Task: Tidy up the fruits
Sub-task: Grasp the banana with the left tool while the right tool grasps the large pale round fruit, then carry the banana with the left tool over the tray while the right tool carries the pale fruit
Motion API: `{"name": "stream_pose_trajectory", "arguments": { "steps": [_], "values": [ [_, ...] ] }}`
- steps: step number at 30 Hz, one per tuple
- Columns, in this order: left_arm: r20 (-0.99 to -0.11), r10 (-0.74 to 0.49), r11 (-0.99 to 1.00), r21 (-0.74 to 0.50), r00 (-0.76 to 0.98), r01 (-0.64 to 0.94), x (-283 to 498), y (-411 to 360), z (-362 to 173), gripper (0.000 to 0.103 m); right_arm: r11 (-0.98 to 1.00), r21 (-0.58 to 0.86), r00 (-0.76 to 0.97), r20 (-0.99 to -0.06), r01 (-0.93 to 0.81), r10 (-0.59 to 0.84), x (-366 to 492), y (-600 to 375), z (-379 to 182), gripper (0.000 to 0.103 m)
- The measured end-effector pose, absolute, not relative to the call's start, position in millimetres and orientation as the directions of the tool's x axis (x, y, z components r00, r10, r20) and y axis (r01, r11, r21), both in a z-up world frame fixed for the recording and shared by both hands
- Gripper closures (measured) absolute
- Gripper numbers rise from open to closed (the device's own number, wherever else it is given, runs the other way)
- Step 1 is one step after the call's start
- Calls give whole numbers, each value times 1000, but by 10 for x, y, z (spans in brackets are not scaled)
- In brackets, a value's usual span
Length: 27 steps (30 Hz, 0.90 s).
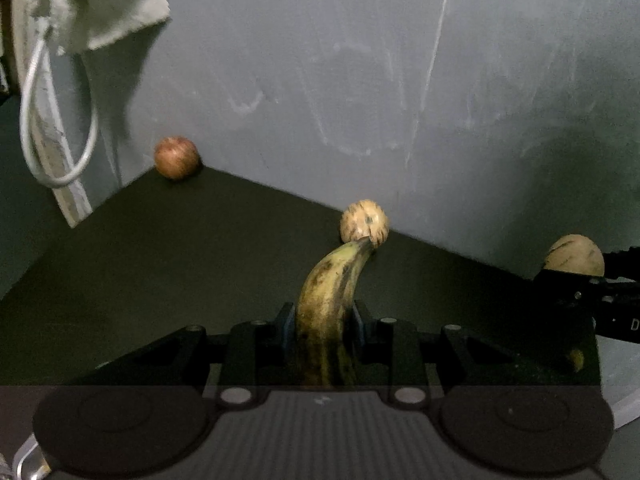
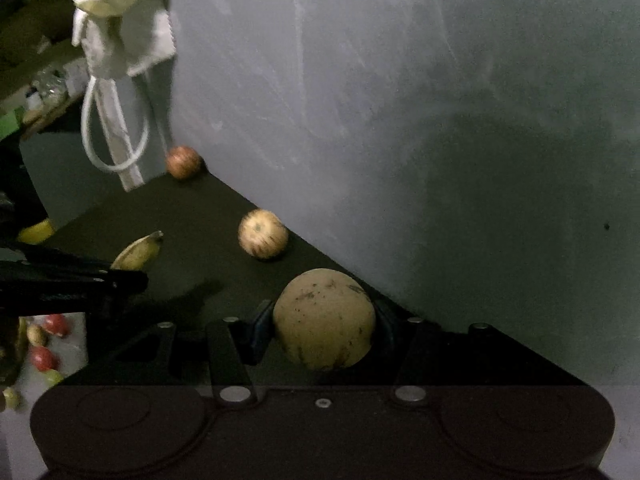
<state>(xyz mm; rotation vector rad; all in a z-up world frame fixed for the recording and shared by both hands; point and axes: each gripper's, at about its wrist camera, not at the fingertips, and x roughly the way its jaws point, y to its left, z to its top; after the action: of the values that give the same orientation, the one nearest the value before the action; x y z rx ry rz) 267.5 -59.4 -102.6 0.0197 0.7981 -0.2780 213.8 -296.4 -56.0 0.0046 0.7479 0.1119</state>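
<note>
Both grippers loaded above the dark table (image 1: 160,264).
A spotted banana (image 1: 328,312) is clamped in the left gripper (image 1: 325,322); a round yellow fruit (image 2: 324,320) is pinched in the right gripper (image 2: 322,326). Two apples (image 2: 263,239) are seen against the wall (image 2: 400,120).

Banana's (image 1: 326,312) lower end hidden behind left tool (image 1: 324,330); floor fruits (image 2: 42,344) blurred.

**Legible Markings**

One marking is partly readable. In the left wrist view, at the right edge of the frame, a single white letter "D" stands on the black body of the right gripper (image 1: 576,276); the rest is cut off. The right wrist view shows no readable text.
</note>
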Motion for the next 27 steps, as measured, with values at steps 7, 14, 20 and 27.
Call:
{"name": "stream_pose_trajectory", "arguments": {
  "steps": [7, 14, 20, 27],
  "values": [
    [-658, -195, 980, -97, 727, 175, 2369, -270, -641, 72, 977, 78, 752, -627, -197, 201, 2032, -2699, -219, 49],
    [-626, -110, 993, -97, 772, 63, 2017, 58, -396, 72, 939, 90, 749, -580, -333, 321, 1909, -2332, 75, 49],
    [-611, -38, 995, -97, 791, -27, 1660, 290, -304, 72, 884, 89, 722, -543, -459, 430, 1773, -1970, 283, 49],
    [-608, 34, 989, -97, 793, -116, 1249, 510, -256, 72, 814, 89, 672, -517, -574, 531, 1570, -1630, 420, 49]
  ]
}}
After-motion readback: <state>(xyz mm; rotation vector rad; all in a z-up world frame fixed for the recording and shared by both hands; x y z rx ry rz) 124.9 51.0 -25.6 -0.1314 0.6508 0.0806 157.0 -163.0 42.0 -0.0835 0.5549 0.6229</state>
